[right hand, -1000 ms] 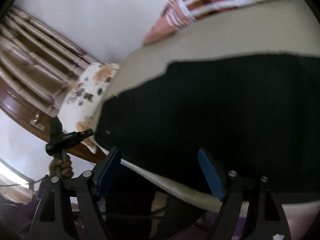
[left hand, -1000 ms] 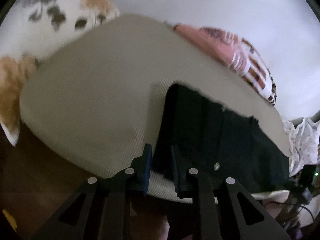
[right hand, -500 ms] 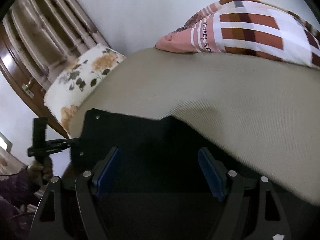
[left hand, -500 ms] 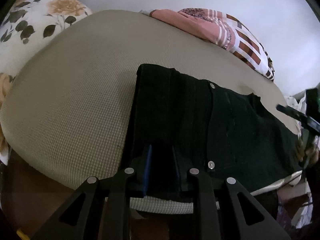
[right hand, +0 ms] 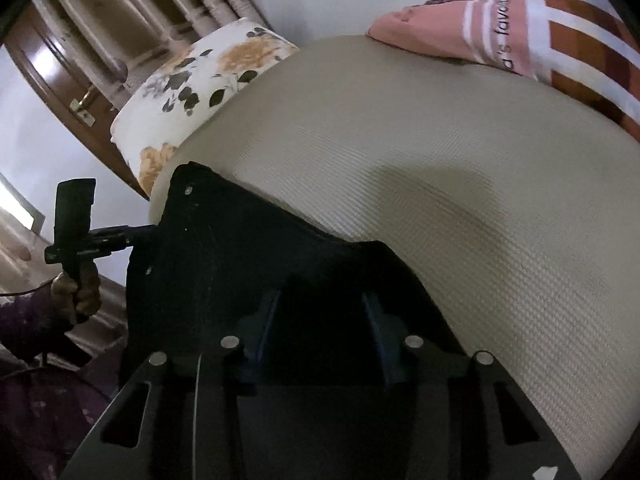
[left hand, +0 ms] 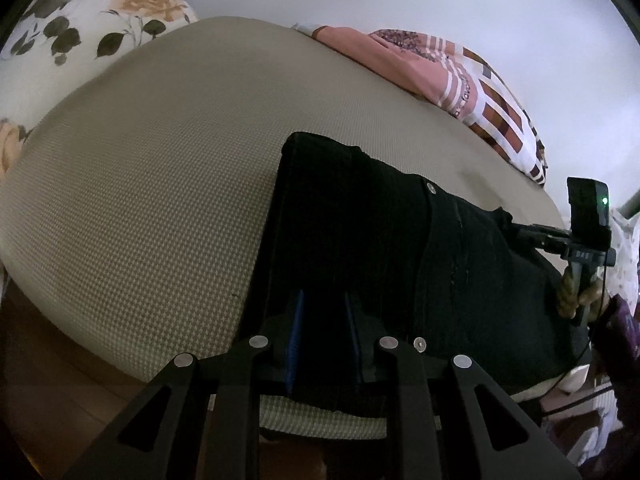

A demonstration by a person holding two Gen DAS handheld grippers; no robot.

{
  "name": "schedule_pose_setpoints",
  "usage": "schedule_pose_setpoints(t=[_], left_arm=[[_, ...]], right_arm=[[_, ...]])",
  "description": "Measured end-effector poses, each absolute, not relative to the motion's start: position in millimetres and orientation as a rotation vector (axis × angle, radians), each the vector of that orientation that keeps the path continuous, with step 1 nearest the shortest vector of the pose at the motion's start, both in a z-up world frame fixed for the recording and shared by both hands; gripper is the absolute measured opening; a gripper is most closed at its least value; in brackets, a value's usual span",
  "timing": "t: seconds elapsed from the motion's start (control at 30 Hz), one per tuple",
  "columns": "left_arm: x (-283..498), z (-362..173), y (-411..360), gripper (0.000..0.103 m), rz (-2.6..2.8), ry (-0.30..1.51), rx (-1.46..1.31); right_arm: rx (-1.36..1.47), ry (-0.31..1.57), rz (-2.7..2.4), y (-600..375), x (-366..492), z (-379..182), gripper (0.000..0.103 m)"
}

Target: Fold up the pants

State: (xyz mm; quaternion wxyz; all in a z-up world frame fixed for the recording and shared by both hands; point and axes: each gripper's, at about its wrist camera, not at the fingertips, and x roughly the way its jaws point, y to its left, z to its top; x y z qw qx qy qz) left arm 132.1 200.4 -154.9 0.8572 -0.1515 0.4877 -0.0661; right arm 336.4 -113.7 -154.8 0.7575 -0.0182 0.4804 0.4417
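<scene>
Black pants (left hand: 380,240) lie flat across a beige mattress (left hand: 160,184), near its front edge. My left gripper (left hand: 324,336) is shut on the pants' near edge, with dark fabric pinched between its blue pads. In the right wrist view, my right gripper (right hand: 320,320) sits over another part of the pants (right hand: 224,248). Its jaws are closing, a hump of fabric stands between them, and the pads do not visibly press on it. Each gripper's body shows in the other view, held by a hand (left hand: 576,296).
A floral pillow (left hand: 100,20) lies at the mattress's far left. A pink checked blanket (left hand: 460,80) lies along the back by the white wall. A wooden headboard (right hand: 100,40) rises behind the pillow. Bare mattress (right hand: 440,160) stretches beyond the pants.
The pants came down from a lifted, blurred drape to lie flat on the mattress. My right gripper swept sideways along them, rolled, and its jaws narrowed. The left gripper stayed shut.
</scene>
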Motion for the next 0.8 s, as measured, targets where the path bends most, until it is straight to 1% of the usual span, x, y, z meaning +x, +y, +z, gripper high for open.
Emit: schedule_pose_setpoints(t=[0.03,0.07,0.13,0.33,0.53,0.6,0.63,0.67,0.8], left_arm=[[132,-155,201,0.022,-0.139,1.024,-0.32],[132,-155,201,0.022,-0.14,1.023,-0.324],[132,-156,203,0.022,-0.139,1.024,-0.336],[133,-156,207,0.022,-0.14,1.024,-0.374],[134,-155,206,0.022,-0.14,1.024,-0.357],[134,-156,207,0.022,-0.14,1.021,-0.359],[134,-156,207,0.022,-0.14,1.02,-0.363],[134,-156,207,0.022,-0.14,1.02,-0.366],[135,-158,209,0.022,-0.141,1.015,-0.378]], right_arm=[[-0.02,1.045,0.973,-116,338,-154,0.036],[-0.01,1.041,0.968,-120,340,-153,0.03],[-0.041,1.023,0.934,-125,340,-151,0.028],[-0.06,1.003,0.891,-139,344,-145,0.029],[-0.111,1.072,0.925,-126,345,-157,0.029],[-0.078,1.071,0.952,-125,345,-156,0.03],[-0.055,1.063,0.974,-124,345,-153,0.034],[-0.052,1.052,0.986,-123,344,-150,0.035],[0.013,1.031,1.0,-131,346,-147,0.035]])
